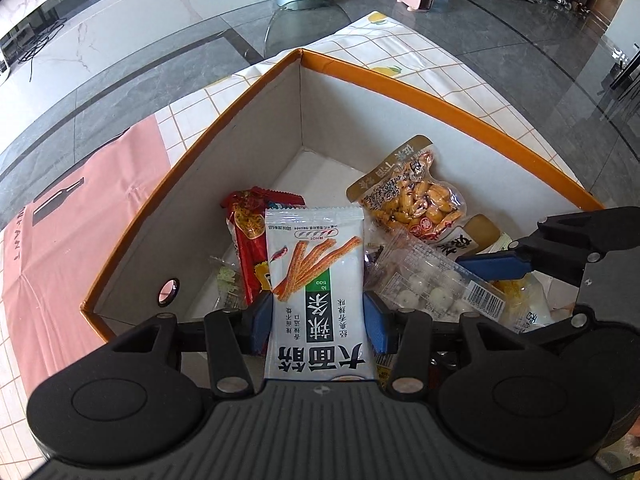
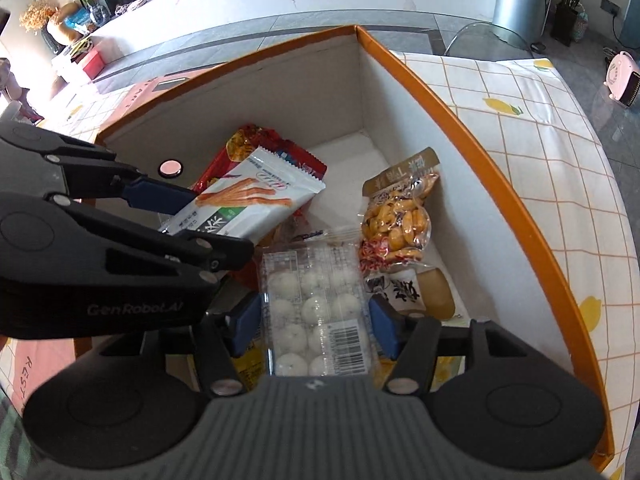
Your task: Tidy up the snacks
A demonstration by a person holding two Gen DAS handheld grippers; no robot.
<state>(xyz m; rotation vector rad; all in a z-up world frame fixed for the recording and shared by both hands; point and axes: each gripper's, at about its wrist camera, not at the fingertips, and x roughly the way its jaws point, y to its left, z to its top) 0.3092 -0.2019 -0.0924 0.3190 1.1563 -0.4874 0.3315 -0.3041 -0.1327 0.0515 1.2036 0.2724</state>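
Orange-rimmed box [image 1: 440, 92] below; both hand-held grippers tilt steeply down, seemingly pinching snack packets.

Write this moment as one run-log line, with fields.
left gripper: holds strip packet over box | right gripper: straddles ball tray, grip unclear | box: partly filled

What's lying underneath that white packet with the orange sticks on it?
Under the white stick-snack packet a red snack bag pokes out, inside the orange box. Anything beneath its lower half is hidden by the left gripper.
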